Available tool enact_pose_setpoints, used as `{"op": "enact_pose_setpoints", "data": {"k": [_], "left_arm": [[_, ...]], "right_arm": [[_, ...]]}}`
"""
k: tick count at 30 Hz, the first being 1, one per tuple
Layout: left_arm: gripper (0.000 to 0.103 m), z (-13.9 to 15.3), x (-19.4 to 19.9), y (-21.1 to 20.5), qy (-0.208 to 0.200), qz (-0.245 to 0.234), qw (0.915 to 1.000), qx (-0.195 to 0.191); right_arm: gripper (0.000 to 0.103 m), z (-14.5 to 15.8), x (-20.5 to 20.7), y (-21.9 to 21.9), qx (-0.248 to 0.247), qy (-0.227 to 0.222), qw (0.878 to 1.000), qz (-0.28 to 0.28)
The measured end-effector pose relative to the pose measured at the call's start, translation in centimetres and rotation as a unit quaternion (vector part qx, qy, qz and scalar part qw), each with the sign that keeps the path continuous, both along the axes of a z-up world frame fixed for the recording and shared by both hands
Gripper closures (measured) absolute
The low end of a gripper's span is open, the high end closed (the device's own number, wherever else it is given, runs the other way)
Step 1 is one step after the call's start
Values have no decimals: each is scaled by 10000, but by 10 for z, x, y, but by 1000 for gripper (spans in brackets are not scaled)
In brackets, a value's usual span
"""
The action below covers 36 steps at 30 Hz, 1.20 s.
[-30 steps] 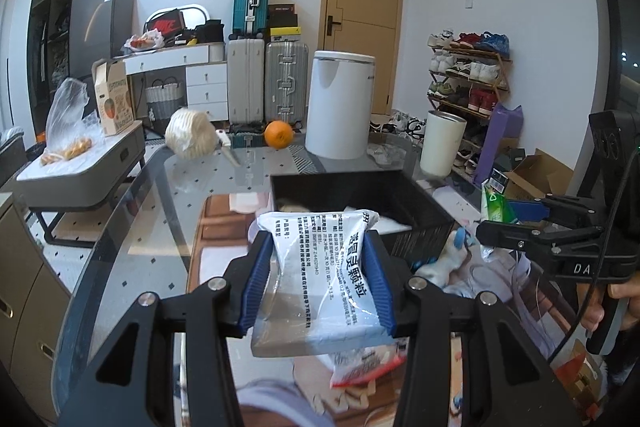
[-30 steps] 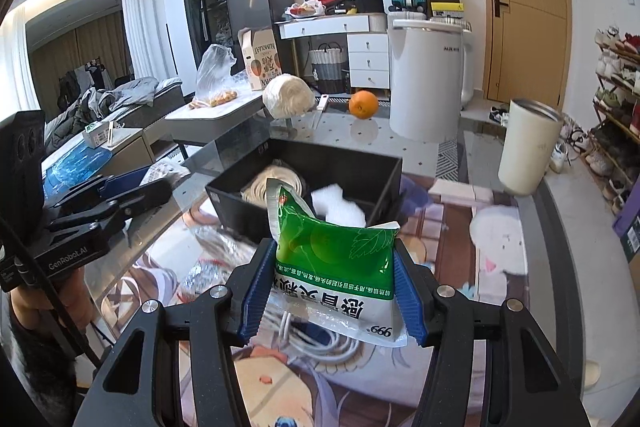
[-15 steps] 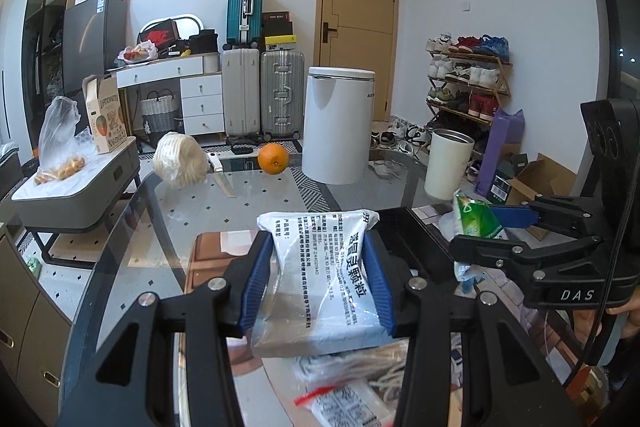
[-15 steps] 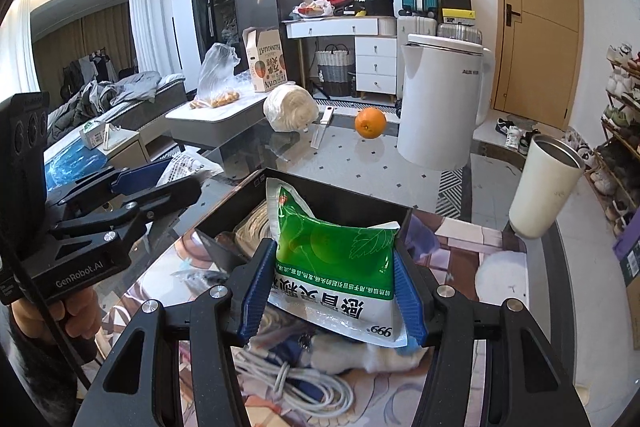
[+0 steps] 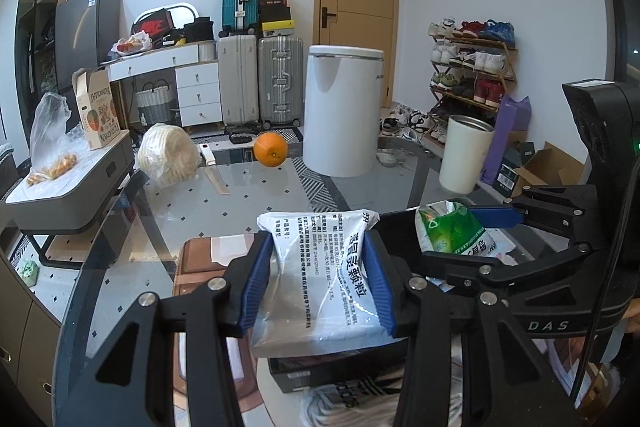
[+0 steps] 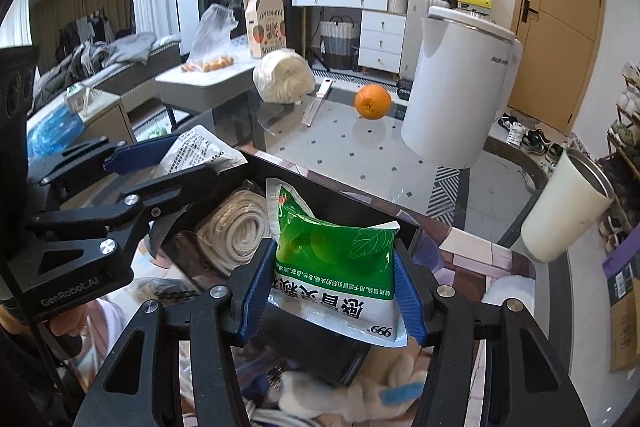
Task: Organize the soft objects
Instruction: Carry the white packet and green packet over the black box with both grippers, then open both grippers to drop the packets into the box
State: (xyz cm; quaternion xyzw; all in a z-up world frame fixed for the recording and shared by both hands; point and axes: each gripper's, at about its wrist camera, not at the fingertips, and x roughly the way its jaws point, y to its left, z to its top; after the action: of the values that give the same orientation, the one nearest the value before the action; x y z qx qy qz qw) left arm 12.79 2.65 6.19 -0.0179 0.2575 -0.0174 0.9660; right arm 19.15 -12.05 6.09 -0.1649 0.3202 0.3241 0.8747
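A white pouch (image 5: 320, 275) is pinched by the left gripper (image 5: 318, 281), a green pouch (image 6: 334, 267) by the right gripper (image 6: 330, 291); above the black bin (image 6: 320, 191) ahead, collision is risked.

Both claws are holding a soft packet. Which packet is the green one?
The green packet sits in the right gripper, its print upside down to that camera. The left gripper holds the white packet with black print.

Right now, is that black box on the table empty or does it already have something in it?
Not empty. The black box already holds a coil of pale rope, seen in the right tool's view.
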Motion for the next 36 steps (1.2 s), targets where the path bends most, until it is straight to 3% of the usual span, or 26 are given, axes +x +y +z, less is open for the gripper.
{"op": "enact_pose_setpoints", "data": {"k": [21,28,36], "left_arm": [[58,-16,16,3,294,-84,9995,-12],[58,-21,22,-1,391,-204,9990,5],[56,-26,26,-6,522,-289,9982,-15]], "right_arm": [[46,-33,37,41,-907,319,9948,331],[26,-32,40,42,-984,383,9933,465],[21,-19,21,25,-1046,-142,9939,326]]}}
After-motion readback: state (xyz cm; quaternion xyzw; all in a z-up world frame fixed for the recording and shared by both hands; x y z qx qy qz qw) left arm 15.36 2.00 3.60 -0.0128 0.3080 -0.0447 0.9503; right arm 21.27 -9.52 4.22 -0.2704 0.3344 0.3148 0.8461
